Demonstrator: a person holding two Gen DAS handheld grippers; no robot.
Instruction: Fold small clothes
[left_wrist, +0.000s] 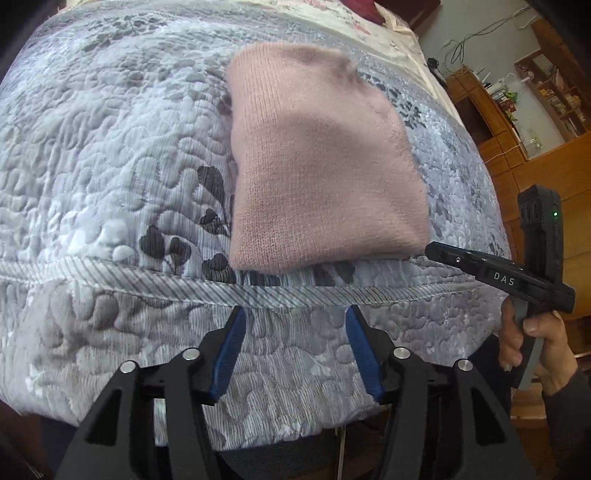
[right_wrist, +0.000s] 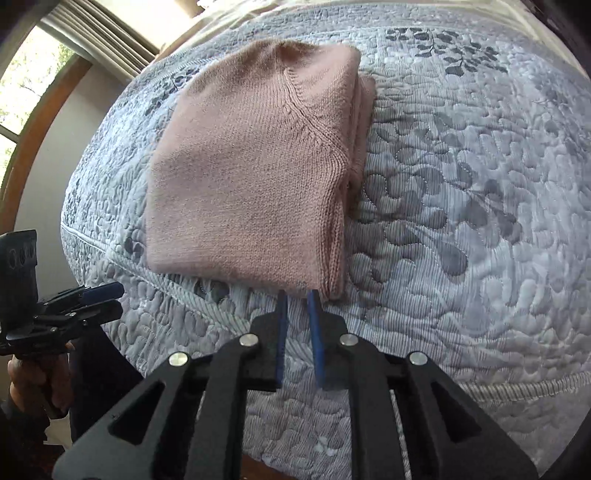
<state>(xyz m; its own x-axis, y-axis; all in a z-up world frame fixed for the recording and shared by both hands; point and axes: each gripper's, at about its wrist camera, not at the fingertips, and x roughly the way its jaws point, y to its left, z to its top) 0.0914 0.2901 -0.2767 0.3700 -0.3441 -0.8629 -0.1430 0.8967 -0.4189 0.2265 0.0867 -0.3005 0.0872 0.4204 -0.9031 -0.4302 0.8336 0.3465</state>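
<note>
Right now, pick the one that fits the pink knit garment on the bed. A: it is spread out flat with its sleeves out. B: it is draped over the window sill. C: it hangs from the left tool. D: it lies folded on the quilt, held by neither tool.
D: the pink knit garment lies as a folded stack on the quilt, and the right tool and left tool hold nothing.

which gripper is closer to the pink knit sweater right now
Right. The right gripper has its fingertips right at the near edge of the folded pink sweater, by its near right corner. The left gripper sits back from that edge, over the quilt.
</note>
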